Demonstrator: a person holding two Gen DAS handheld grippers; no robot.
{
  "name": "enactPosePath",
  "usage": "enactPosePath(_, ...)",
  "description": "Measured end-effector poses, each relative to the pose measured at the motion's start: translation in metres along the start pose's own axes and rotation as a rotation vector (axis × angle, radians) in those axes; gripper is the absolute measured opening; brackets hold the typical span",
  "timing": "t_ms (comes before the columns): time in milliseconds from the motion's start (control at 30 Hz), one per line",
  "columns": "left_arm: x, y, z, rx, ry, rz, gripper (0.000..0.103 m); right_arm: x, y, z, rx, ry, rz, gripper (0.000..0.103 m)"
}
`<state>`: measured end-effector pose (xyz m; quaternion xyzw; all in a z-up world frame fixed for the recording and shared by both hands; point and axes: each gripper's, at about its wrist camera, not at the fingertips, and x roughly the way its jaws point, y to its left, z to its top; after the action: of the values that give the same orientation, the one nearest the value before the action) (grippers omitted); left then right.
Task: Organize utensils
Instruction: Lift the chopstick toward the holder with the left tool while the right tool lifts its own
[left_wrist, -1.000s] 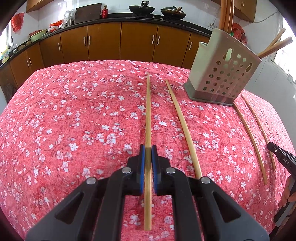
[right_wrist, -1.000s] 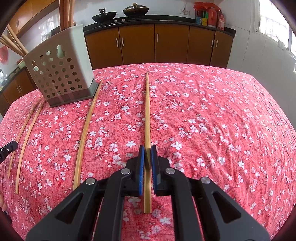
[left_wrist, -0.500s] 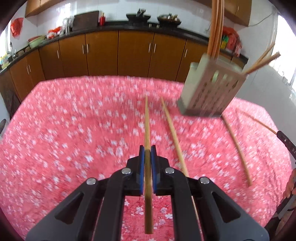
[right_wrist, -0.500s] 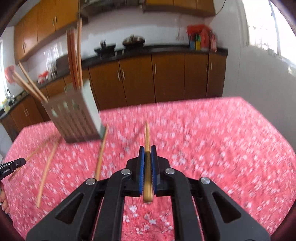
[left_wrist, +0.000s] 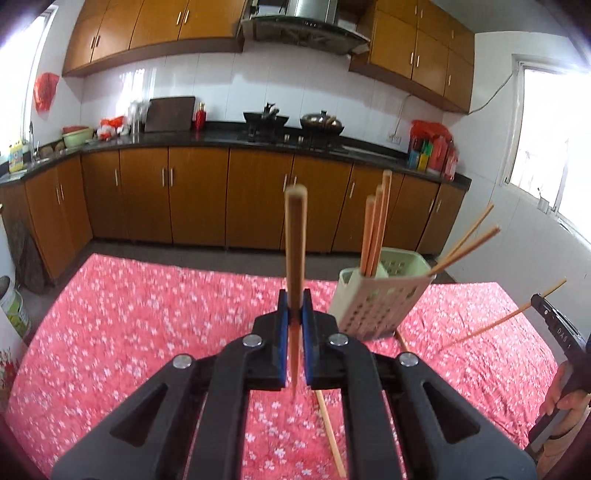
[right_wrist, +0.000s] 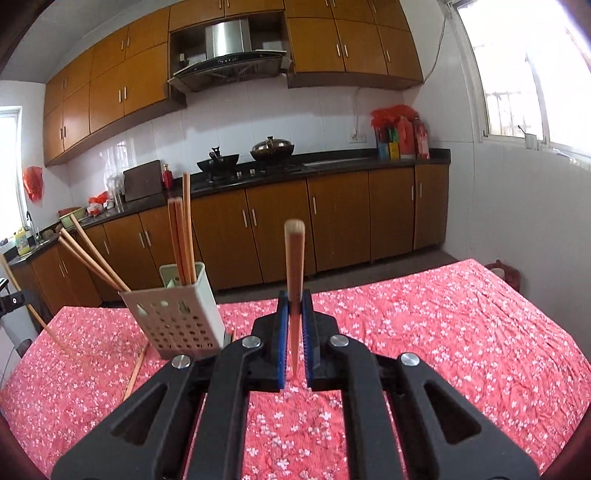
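My left gripper (left_wrist: 294, 308) is shut on a wooden chopstick (left_wrist: 295, 243) and holds it tilted up, clear of the red floral tablecloth (left_wrist: 147, 314). My right gripper (right_wrist: 294, 308) is shut on another chopstick (right_wrist: 294, 266), also raised. The pale perforated utensil holder (left_wrist: 373, 306) stands to the right of the left gripper and holds several chopsticks; it also shows in the right wrist view (right_wrist: 177, 314), left of the right gripper. A loose chopstick (left_wrist: 330, 432) lies on the cloth by the holder.
The right gripper's tip (left_wrist: 554, 325) and the hand holding it (left_wrist: 565, 391) show at the right edge. More loose chopsticks (right_wrist: 135, 371) lie left of the holder. Brown kitchen cabinets (left_wrist: 199, 199) and a counter stand beyond the table's far edge.
Both grippers have lifted their chopsticks off the cloth and tilted upward, so the views now look at the kitchen wall instead of down on the table.
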<state>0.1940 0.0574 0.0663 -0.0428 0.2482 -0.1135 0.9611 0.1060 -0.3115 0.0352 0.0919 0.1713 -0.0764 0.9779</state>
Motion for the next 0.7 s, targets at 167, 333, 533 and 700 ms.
enactPosePath(167,-0.007,-0.004,0.011,0.014,-0.026,-0.001,0.008,-0.007,0.002,0.013,0.021,-0.013,0.042,0.008)
enactPosePath(333,-0.029,-0.021,0.021,0.037,-0.064,-0.051,0.008,-0.026,0.010,0.036,0.076,-0.028,0.182,0.008)
enactPosePath(533,-0.050,-0.053,0.050,0.052,-0.166,-0.117,0.008,-0.047,0.031,0.072,0.117,-0.108,0.329,0.008)
enactPosePath(700,-0.048,-0.082,0.095,0.007,-0.291,-0.134,0.008,-0.041,0.063,0.097,0.071,-0.201,0.324,0.008)
